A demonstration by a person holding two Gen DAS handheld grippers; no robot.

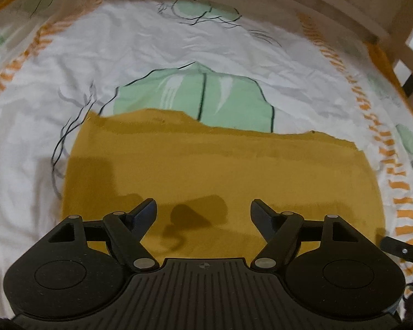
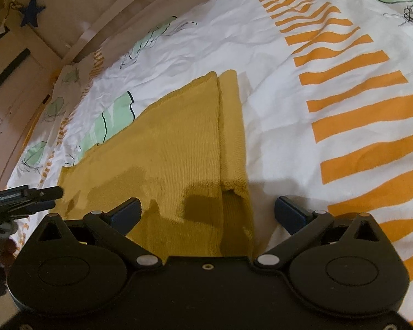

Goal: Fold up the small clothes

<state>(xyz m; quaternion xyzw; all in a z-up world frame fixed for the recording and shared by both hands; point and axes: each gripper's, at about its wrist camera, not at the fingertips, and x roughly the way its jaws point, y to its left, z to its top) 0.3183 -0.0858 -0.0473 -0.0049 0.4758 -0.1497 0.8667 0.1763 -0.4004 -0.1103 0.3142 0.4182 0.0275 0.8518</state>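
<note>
A mustard-yellow knit garment lies flat on the bed cover. In the right wrist view the garment shows a folded-in strip along its right side. My left gripper is open and empty, hovering just above the near part of the garment. My right gripper is open and empty above the garment's near right edge. The tip of the right gripper shows at the right edge of the left wrist view. The left gripper shows at the left edge of the right wrist view.
The bed cover is white with green leaf prints and orange stripes. A wooden bed rail runs along the far side. A blue star hangs on the wall beyond the rail.
</note>
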